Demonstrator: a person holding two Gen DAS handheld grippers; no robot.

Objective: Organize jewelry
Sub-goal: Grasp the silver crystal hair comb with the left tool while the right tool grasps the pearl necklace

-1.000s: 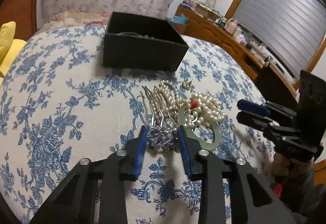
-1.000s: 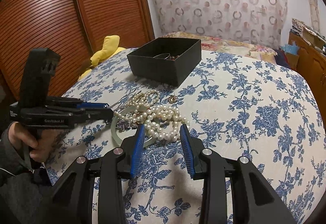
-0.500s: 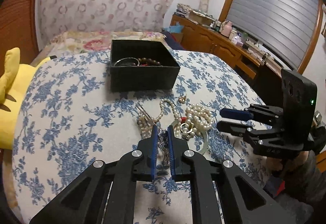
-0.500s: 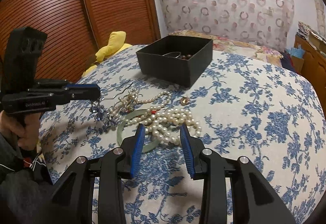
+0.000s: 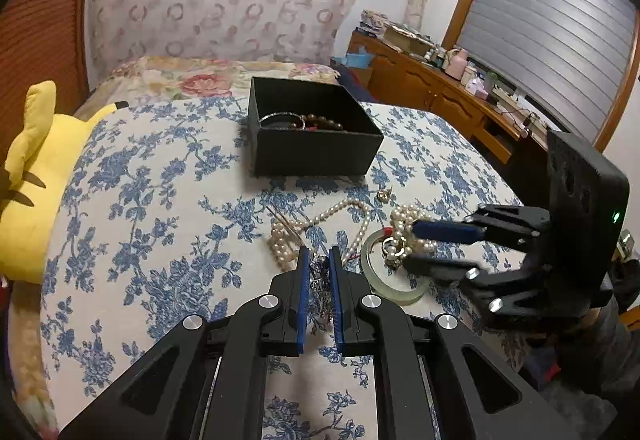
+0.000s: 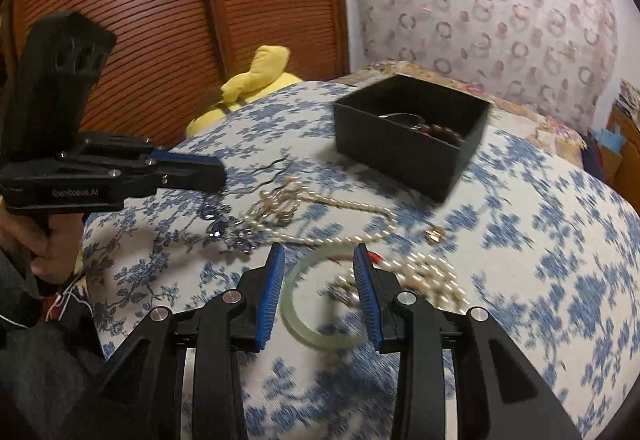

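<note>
Left claw (image 5: 319, 268) pinches a silvery blue beaded piece (image 5: 319, 274); right claw (image 6: 319, 272) stands open above the green bangle (image 6: 312, 324).

From my remote seat I see the pearl strands (image 5: 404, 236) just right of the left claw, touching the bangle. My right claw's fingers (image 6: 366, 288) straddle the bangle's far part. Beyond lies the black box (image 5: 312, 144), already holding bracelets, with bare floral cloth (image 5: 132, 208) wide on the left side.

Pale lettering reading "GenRobot.AI" stood along the black side of the left gripper (image 6: 216, 170), seen from the right wrist camera. No other text, label or number was readable anywhere.
</note>
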